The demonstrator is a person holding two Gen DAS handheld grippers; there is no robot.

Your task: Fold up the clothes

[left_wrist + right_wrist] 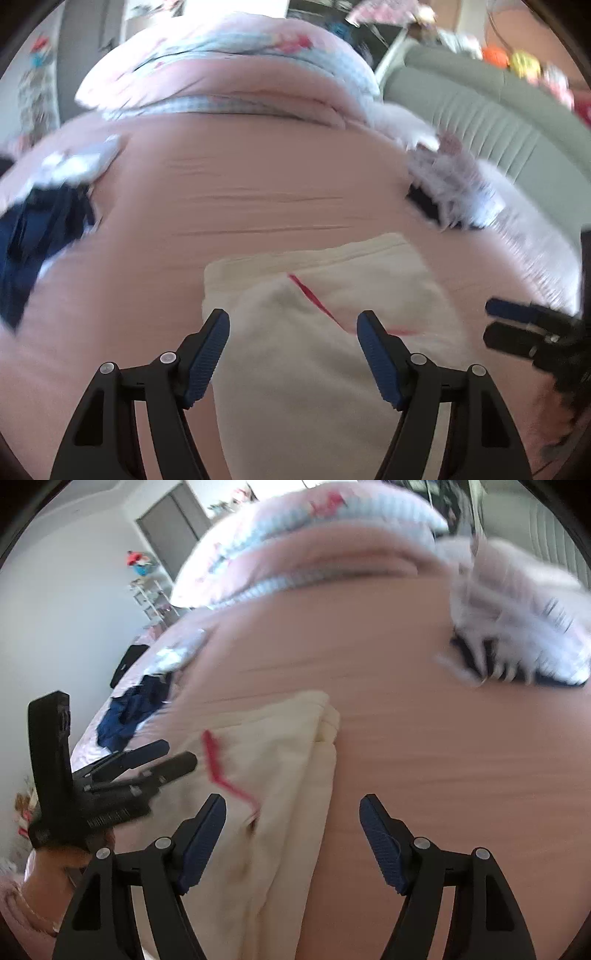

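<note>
clear: pink bedsheet (pixel 258 177) middle | blocked: navy clothes (pixel 33 236) left, pale pile (pixel 454 181) right

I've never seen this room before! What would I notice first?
Probably the cream garment with a red stripe, lying in the middle of the pink bed. Both open grippers, left and right, hover just above it. Dark blue clothes lie crumpled at the bed's left edge.

Cream garment (pixel 314 350) with red marking lies folded on bed.
</note>
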